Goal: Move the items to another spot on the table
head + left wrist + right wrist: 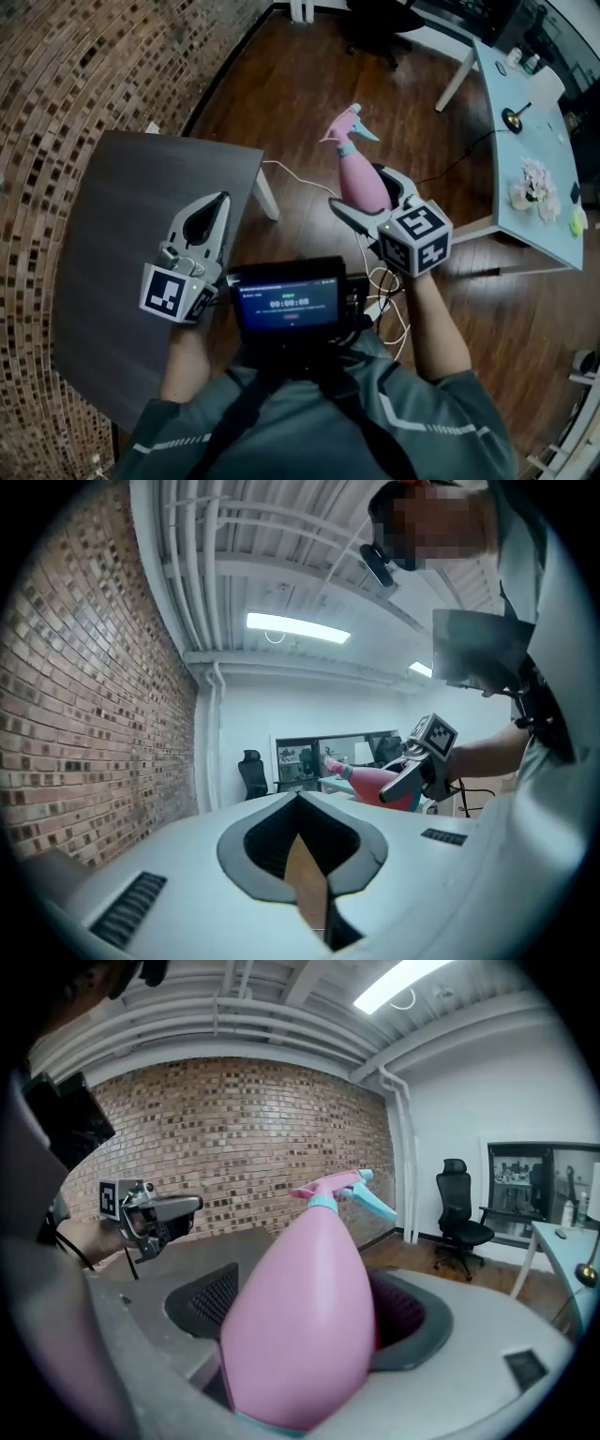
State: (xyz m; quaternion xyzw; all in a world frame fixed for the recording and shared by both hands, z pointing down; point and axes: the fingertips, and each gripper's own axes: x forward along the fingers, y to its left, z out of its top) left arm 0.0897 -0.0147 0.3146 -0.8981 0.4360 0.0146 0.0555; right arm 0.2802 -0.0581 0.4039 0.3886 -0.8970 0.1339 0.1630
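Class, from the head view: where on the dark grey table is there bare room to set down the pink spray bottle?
The dark grey table shows nothing on it. Freest: the far half, between its far edge and the tips of the left gripper, and the strip beside the brick wall. The left gripper hangs over the near right part.

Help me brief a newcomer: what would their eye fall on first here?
The pink spray bottle stands out first, clamped in the right gripper and held to the right of the dark table, against the wooden floor in the head view. Next comes the left gripper, jaws together and empty, over that table.
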